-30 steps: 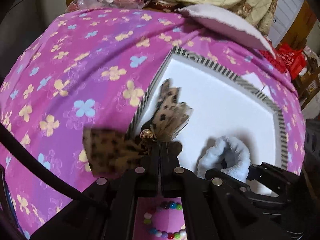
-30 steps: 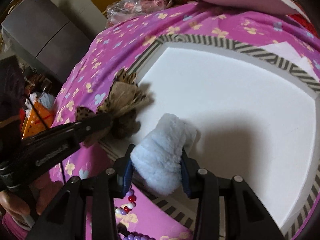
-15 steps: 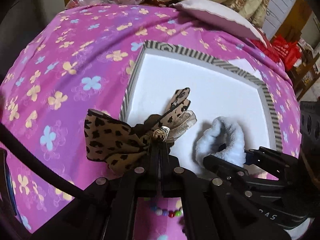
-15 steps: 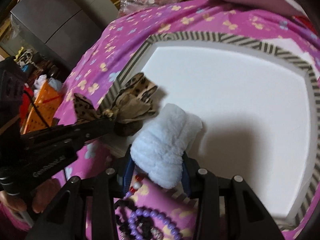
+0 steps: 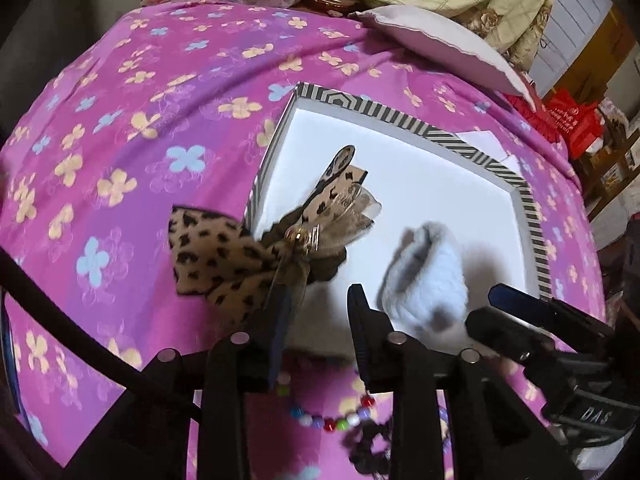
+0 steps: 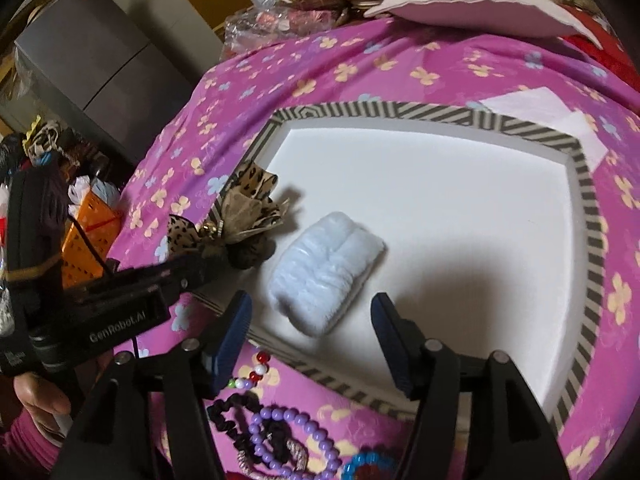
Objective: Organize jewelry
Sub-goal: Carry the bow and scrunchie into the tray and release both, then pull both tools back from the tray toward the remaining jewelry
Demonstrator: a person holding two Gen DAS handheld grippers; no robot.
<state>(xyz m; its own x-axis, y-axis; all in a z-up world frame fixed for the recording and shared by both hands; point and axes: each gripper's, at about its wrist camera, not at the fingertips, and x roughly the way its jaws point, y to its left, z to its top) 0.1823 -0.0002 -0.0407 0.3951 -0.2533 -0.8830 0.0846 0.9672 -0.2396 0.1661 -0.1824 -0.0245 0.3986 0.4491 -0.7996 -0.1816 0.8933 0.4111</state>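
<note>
**Leopard bow and pale scrunchie at the tray's near edge**

Leopard-print fabric marks the hair bow (image 5: pixel 256 256), which we see draped over the left rim of the striped tray (image 6: pixel 592 240); its long axis runs from 8 o'clock to 2 o'clock in the left wrist view, ribbon tails pointing toward 1 o'clock over the white floor. The left gripper (image 5: pixel 316 308) has its fingers spread; the left finger touches the bow's underside, though we cannot tell whether anything is pinched. The fluffy pale-blue scrunchie (image 6: pixel 326 272) lies inside the tray near its near-left corner, long axis from 7 to 1 o'clock. The right gripper (image 6: pixel 312 316) stands with fingers wide apart on either side of the scrunchie, not touching it.

The tray sits on a bed covered by a magenta flowered sheet (image 5: pixel 120 120), with a pillow (image 6: pixel 480 8) at 12 o'clock and a grey cabinet (image 6: pixel 100 60) at 10 o'clock.

Bead strings (image 6: pixel 288 432) lie on the sheet at 6 o'clock, partly hidden by the gripper bodies and blurred in the left view.
</note>
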